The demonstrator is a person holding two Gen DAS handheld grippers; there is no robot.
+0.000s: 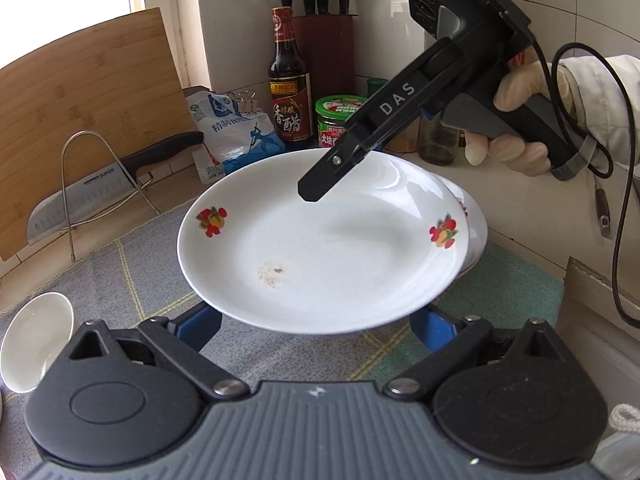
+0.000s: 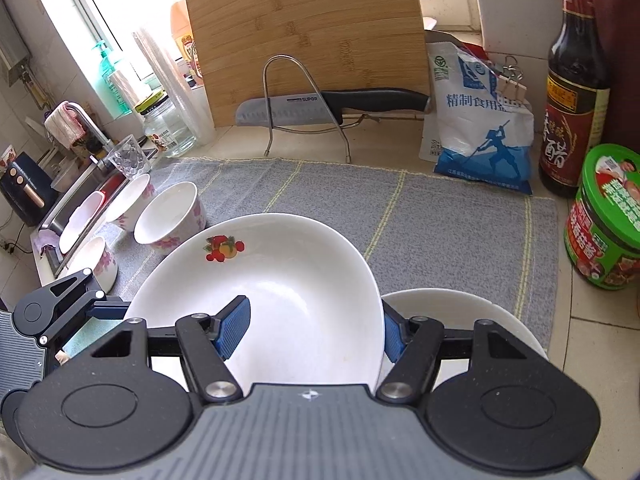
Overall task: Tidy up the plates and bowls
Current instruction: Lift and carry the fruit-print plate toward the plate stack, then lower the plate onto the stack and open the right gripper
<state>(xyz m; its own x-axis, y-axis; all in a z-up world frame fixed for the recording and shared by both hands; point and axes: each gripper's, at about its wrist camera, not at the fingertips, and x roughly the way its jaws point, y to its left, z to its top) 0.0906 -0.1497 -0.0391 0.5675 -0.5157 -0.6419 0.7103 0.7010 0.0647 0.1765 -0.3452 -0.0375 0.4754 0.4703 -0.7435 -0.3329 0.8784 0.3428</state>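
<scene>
A white plate with fruit prints [image 1: 320, 248] hangs tilted above the grey mat; it also shows in the right wrist view [image 2: 280, 280]. My right gripper [image 2: 312, 332] straddles its rim, one blue pad [image 2: 234, 326] over the inside, the other at the outer edge, jaws wide. In the left wrist view my right gripper [image 1: 316, 188] reaches in over the plate's far rim. My left gripper [image 1: 316, 326] is open, its blue fingers [image 1: 198, 326] spread under the plate's near edge. A second plate [image 2: 460, 312] lies beneath on the right. Several pink-flowered bowls [image 2: 172, 218] stand at the mat's left.
A grey mat [image 2: 440, 216] covers the counter. A knife in a wire rack [image 2: 320, 108] stands before a bamboo board [image 2: 304, 32]. A salt bag [image 2: 480, 136], vinegar bottle [image 2: 576, 112] and green jar [image 2: 604, 216] stand right. A sink [image 2: 80, 200] lies left.
</scene>
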